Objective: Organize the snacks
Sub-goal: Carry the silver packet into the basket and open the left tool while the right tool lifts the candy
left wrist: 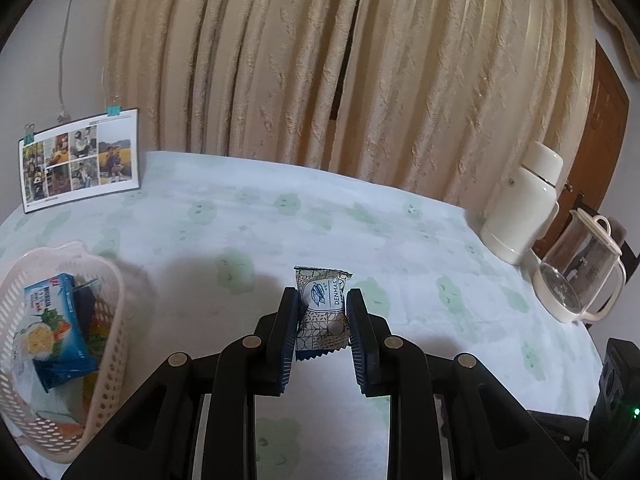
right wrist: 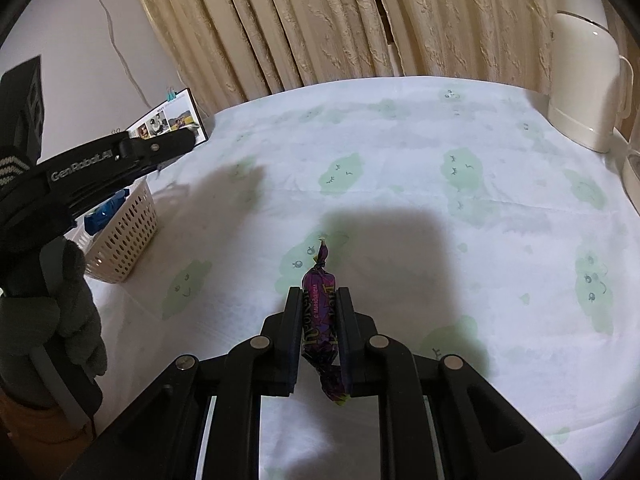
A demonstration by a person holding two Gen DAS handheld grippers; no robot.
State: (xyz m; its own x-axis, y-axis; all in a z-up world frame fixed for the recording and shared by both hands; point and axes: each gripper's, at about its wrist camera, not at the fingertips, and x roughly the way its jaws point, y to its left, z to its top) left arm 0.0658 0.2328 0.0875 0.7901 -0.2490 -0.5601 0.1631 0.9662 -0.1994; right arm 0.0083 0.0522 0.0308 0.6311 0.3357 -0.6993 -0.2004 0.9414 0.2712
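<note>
The left gripper [left wrist: 322,300] is closed on a small snack packet [left wrist: 322,312], white and beige with a dark pattern and the word DENMAS on it. The packet stands upright between the two fingers, its torn-looking top edge poking above the fingertips and its crimped lower edge hanging below them, clear of the tablecloth [left wrist: 320,220]. Off to the left of these fingers and lower down sits a pale perforated basket [left wrist: 108,344], already holding a blue packet [left wrist: 52,320] with a food picture on it. Far ahead and to the left, a photo calendar [left wrist: 80,160] leans against the wall; to the right stand a cream thermos jug [left wrist: 524,208] and a clear glass pitcher [left wrist: 580,272].

The right gripper [right wrist: 319,298] pinches a purple wrapped candy [right wrist: 320,320] lengthwise between its fingers. One twisted end sticks out beyond the fingertips, and the other trails back behind the pads. It is held above the green-patterned cloth. To the left of these fingers, a gloved hand [right wrist: 76,300] holds the other gripper's handle, with the basket just beyond it.
</note>
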